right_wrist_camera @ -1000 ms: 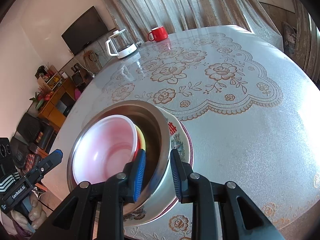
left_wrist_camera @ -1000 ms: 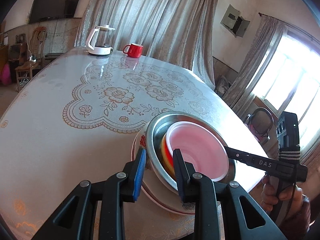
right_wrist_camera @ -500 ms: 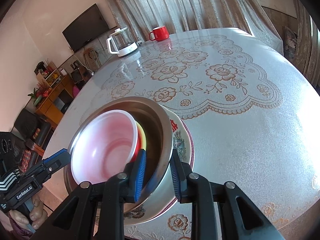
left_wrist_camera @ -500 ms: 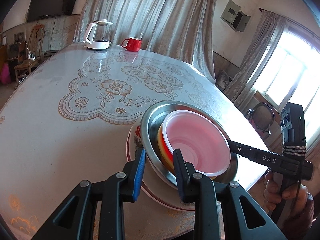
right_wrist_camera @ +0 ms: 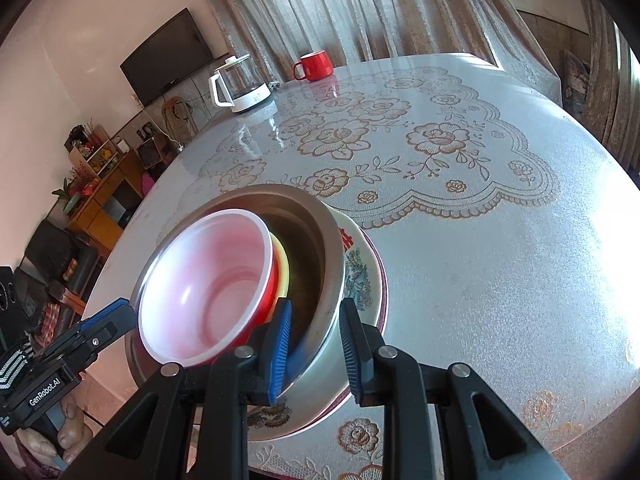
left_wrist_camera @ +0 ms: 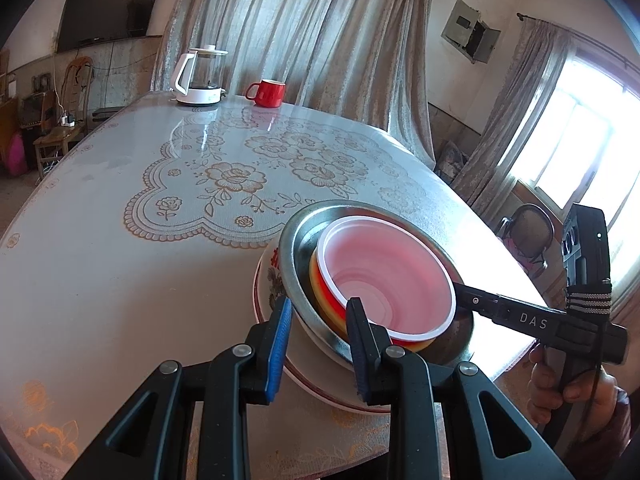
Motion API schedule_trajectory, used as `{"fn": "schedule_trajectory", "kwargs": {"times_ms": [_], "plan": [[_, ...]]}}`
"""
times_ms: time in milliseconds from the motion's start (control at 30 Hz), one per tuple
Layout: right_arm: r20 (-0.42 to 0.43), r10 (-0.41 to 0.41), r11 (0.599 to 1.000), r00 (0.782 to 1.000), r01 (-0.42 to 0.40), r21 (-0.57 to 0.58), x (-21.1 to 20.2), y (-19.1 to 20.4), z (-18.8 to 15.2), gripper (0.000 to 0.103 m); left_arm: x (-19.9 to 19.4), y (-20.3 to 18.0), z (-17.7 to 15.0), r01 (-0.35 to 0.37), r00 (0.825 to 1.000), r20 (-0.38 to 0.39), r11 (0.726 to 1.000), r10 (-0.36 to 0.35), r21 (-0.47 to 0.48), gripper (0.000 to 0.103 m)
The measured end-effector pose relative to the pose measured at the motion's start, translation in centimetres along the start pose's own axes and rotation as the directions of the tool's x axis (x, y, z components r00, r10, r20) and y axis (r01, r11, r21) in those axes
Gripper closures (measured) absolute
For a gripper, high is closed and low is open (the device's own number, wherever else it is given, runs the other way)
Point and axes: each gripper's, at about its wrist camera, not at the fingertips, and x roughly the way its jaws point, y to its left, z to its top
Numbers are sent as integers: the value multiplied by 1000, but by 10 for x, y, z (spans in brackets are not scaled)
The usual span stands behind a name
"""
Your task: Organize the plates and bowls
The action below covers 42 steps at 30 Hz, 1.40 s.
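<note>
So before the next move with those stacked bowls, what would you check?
1. Left tongs clamp the steel bowl rim: ok.
2. Right tongs clamp the opposite rim: ok.
3. Red bowl and yellow bowl nested inside the steel bowl: ok.
4. Steel bowl lifted clear of the floral plate: cannot tell.
5. Kettle and mug well away from the stack: ok.

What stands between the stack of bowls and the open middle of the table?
Nothing visible. Both grippers, left gripper and right gripper, straddle the steel bowl rim, and the tablecloth beyond the stack is bare. The kettle and red mug stand at the far edge.
</note>
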Motion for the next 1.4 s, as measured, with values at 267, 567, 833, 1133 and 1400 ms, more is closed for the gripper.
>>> {"fn": "schedule_trajectory", "kwargs": {"times_ms": [267,567,833,1133,1400], "plan": [[9,-7,1000,1000,7,-1,-5,3,-2,79,-11,-5,-3,-39,999,31,999,39,17,73],[100,-36,999,994,36,2,-29,8,-6,73,-21,-6,-9,-190,979,80,982,189,6,65],[194,-142,989,971,146,-7,-49,23,-27,62,-25,2,-23,-285,954,84,957,288,-47,53],[320,-308,938,896,342,-56,-63,55,-64,32,-36,-24,-40,-317,936,167,948,311,12,18],[342,-329,932,880,360,-30,-61,62,-73,32,-35,-29,-45,-349,925,172,937,339,30,6]]}}
